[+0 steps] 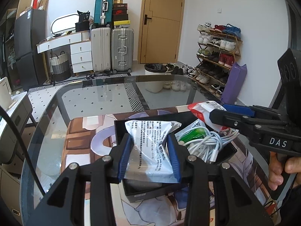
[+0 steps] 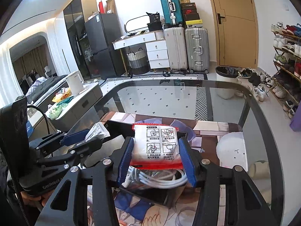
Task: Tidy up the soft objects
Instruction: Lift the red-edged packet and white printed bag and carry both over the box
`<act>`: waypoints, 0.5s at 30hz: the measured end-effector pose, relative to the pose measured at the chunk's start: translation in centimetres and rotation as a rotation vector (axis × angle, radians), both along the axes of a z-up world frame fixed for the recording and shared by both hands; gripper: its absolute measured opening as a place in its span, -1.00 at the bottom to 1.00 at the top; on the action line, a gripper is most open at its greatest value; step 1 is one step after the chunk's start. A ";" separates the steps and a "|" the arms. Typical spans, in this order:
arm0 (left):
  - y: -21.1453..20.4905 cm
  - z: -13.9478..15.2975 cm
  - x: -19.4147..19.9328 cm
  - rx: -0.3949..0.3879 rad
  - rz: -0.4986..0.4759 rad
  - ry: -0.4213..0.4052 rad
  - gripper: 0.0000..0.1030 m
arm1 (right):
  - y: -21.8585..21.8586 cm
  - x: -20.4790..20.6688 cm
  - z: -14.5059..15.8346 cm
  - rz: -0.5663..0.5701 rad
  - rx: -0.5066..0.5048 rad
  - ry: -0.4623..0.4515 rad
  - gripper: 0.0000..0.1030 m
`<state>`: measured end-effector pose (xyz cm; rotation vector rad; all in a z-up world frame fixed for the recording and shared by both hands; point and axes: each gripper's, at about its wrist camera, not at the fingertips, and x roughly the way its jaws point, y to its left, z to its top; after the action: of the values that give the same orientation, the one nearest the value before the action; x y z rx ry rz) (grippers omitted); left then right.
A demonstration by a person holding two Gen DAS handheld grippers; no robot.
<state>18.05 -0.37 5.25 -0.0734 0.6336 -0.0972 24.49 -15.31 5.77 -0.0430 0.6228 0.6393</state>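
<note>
Here, each gripper [image 1: 150,156] [image 2: 156,158] pinching a packet: white-printed pouch [image 1: 150,146], red-edged packet [image 2: 156,145].

Count on the glass table [image 1: 90,98]: two grippers, the left gripper [image 1: 150,150] and the right gripper [image 2: 156,158], each closed on one packet. Three packets in all: one white packet [image 1: 150,143], one red-edged packet [image 2: 156,145], one green packet [image 1: 195,133]. One bundle of white cable [image 1: 212,143]. One black box [image 1: 225,152]. One printed mat [image 1: 80,141]. Behind: three suitcases [image 1: 122,50], one shoe rack [image 1: 216,56], one bin [image 1: 154,75]
</note>
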 end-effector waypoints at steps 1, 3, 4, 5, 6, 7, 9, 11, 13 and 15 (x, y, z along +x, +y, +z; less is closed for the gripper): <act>-0.1 -0.1 0.2 0.002 -0.003 0.000 -0.27 | 0.1 0.3 -0.1 0.001 -0.003 0.001 -0.02; -0.3 -0.3 0.5 0.008 -0.006 0.003 -0.27 | 0.5 0.9 -0.4 0.002 -0.009 0.006 -0.02; -0.4 -0.5 0.7 0.010 -0.007 0.007 -0.27 | 0.6 1.3 -0.5 0.001 -0.011 0.009 -0.02; -0.4 -0.6 0.8 0.011 -0.007 0.008 -0.26 | 0.7 1.6 -0.7 0.000 -0.014 0.011 -0.02; -0.4 -0.7 0.9 0.010 -0.008 0.010 -0.26 | 0.9 1.8 -0.9 -0.002 -0.018 0.014 -0.02; -0.5 -0.8 1.0 0.009 -0.007 0.010 -0.26 | 0.9 2.1 -1.1 -0.004 -0.020 0.015 -0.02; -0.6 -1.1 1.0 0.018 -0.004 0.013 -0.25 | 1.0 2.5 -1.5 -0.011 -0.027 0.021 -0.02; -0.7 -1.5 1.0 0.026 -0.005 0.018 -0.24 | 1.1 2.9 -1.9 -0.014 -0.024 0.032 -0.02; -0.9 -1.7 1.0 0.034 -0.004 0.019 -0.21 | 1.0 3.1 -2.3 -0.015 -0.018 0.042 -0.02; -1.1 -1.9 1.0 0.039 0.002 0.014 -0.17 | 0.9 3.3 -2.5 -0.016 -0.007 0.048 -0.02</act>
<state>19.06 -1.51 3.38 -0.0367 0.6492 -0.0821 27.81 -14.38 3.23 -0.0295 0.6708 0.6236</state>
